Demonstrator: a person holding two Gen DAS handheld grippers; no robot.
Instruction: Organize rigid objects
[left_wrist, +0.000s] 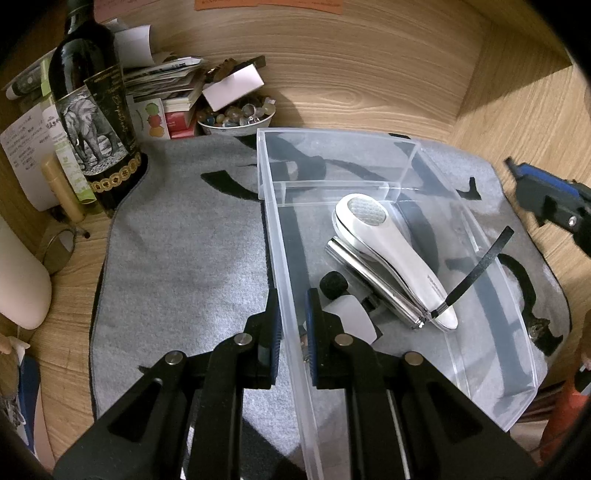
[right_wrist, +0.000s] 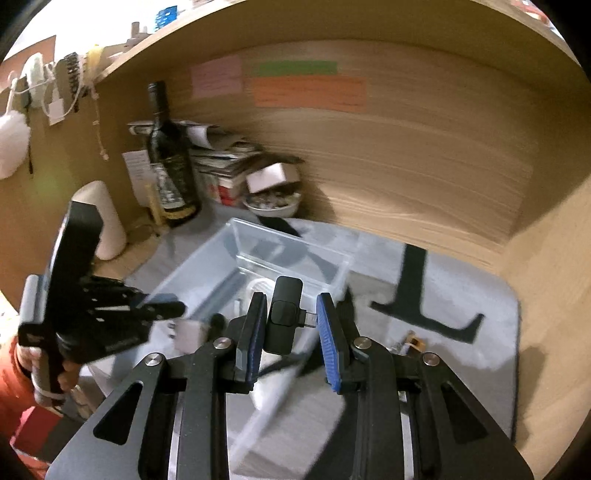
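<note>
1. While the left wall of the clear plastic bin (left_wrist: 369, 155) stands between its two fingers, the left gripper (left_wrist: 293, 325) is seen with its jaws narrowly parted; whether the wall is actually pinched cannot be told.
2. Inside the bin, a white handheld device (left_wrist: 391, 251) is seen lying on a silver metal bar (left_wrist: 373, 280), with a small black-capped item (left_wrist: 334, 284) just beside them.
3. The bin is set on a grey mat (left_wrist: 177, 251) over the wooden desk (left_wrist: 369, 74), near a dark wine bottle (left_wrist: 92, 110) and a bowl of stones (left_wrist: 236, 118).
4. A small black adapter (right_wrist: 282, 314) is held between the pads of the right gripper (right_wrist: 291, 325), its metal plug pointed at the right pad; it is carried above the bin's near end.
</note>
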